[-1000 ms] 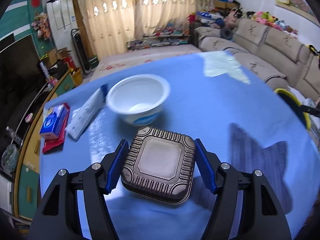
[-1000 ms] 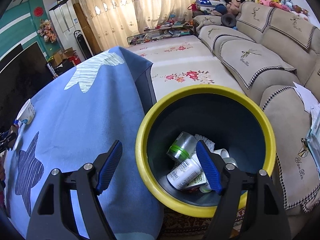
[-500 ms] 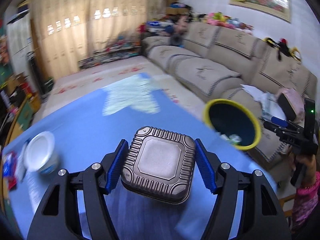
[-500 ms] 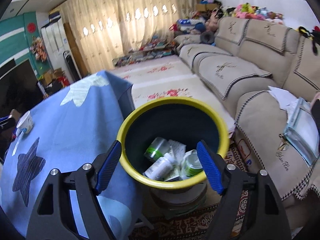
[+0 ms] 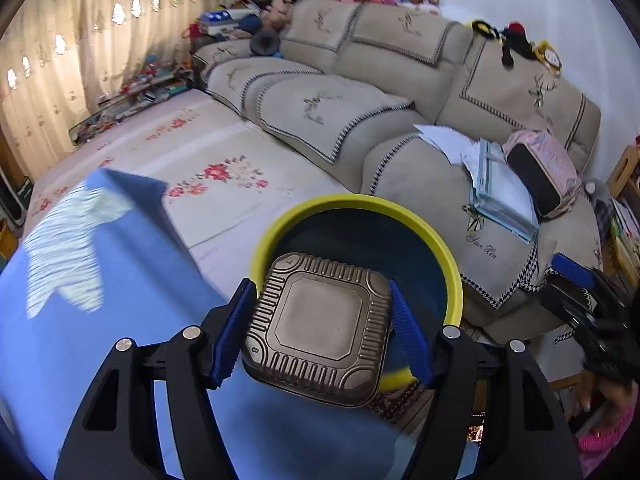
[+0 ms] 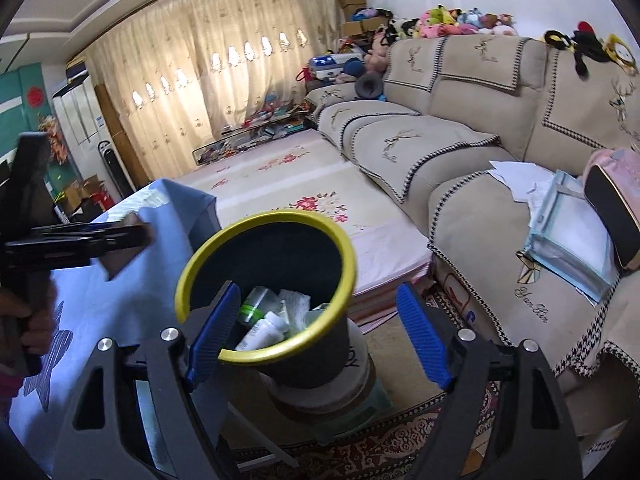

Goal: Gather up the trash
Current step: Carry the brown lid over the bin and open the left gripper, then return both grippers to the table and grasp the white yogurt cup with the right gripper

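Only the right view shows trash inside the bin (image 6: pixel 344 256); left claw (image 5: pixel 320 332) pinches a tray (image 5: pixel 320 320), right claw (image 6: pixel 316 336) spread.

Home living room, sofa (image 5: pixel 360 92), curtains (image 6: pixel 208 92), plush toys (image 6: pixel 452 20)

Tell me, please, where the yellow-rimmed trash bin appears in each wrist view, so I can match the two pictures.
Left wrist: yellow-rimmed trash bin at lower centre, partly hidden behind the brown tray.
Right wrist: lower centre-left, seen whole, bottles and paper inside.
Shared landmark: the beige sofa behind it.
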The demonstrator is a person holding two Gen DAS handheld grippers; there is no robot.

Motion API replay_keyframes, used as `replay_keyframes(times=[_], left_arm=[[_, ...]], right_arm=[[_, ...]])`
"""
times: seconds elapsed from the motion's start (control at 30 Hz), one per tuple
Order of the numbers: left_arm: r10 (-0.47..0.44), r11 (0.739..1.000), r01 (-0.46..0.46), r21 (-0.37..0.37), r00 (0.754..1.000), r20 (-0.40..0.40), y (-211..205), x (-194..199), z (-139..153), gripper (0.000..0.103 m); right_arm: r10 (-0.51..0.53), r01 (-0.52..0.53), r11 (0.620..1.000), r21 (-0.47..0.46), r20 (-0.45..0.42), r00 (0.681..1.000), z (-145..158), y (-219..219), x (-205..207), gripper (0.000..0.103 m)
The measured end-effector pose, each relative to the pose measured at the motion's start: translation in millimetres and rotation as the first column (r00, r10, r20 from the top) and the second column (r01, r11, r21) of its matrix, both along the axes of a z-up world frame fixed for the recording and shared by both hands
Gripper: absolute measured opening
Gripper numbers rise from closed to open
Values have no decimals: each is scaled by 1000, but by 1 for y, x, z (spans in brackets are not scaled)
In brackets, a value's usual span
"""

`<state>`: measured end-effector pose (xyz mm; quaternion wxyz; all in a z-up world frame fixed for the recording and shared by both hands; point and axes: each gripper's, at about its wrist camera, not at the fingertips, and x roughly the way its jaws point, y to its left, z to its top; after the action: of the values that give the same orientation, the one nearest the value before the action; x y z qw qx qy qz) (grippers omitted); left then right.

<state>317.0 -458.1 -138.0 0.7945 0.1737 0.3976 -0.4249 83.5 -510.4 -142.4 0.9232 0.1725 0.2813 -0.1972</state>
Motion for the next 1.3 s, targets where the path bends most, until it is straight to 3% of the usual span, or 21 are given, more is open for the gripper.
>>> replay_keyframes(times=[0.13,0.2,0.23,0.37,0.47,0.6,0.7,0.8,0.9,0.97,1.17,1.2,1.3], left_arm=[[-10,999,11,48,1000,-23,-52,7,-23,68],[-1,998,4,66,999,-48,-71,13,-36,80],[5,998,-1,68,999,-51,-77,15,-41,86],[50,998,-46,51,995,-89,-77,22,-52,87],[68,997,-70,-16,994,-90,-43,16,-38,87],[133,983,-134,-122,991,-18,26,4,-1,92],[225,957,-215,-194,974,29,89,-2,23,93],[334,919,-310,-243,940,63,159,-4,39,97],[447,871,-410,-269,890,92,231,-5,48,97],[527,831,-481,-277,841,122,284,-5,50,98],[731,679,-678,-282,659,178,424,-6,40,98],[767,640,-714,-283,615,183,449,-5,35,98],[839,544,-791,-281,516,173,503,-1,20,98]], right_arm=[[-20,20,1000,24,15,1000,-4,-14,-11,76],[-28,27,999,31,18,999,-5,-18,-15,76],[-31,30,999,37,20,999,-6,-21,-17,76],[-44,42,998,50,26,999,-8,-28,-22,76],[-40,38,998,52,24,999,-8,-27,-23,77],[0,-1,999,40,27,1000,-4,-15,-16,77],[47,-48,998,28,30,998,0,3,-7,77],[92,-92,996,11,27,995,6,22,5,77],[157,-156,988,-10,24,987,14,48,20,77],[187,-186,982,-30,20,982,19,64,28,78],[305,-305,947,-101,-8,952,39,128,66,81],[344,-343,934,-102,-12,939,42,143,76,81],[433,-433,896,-100,-21,901,48,177,99,81]])
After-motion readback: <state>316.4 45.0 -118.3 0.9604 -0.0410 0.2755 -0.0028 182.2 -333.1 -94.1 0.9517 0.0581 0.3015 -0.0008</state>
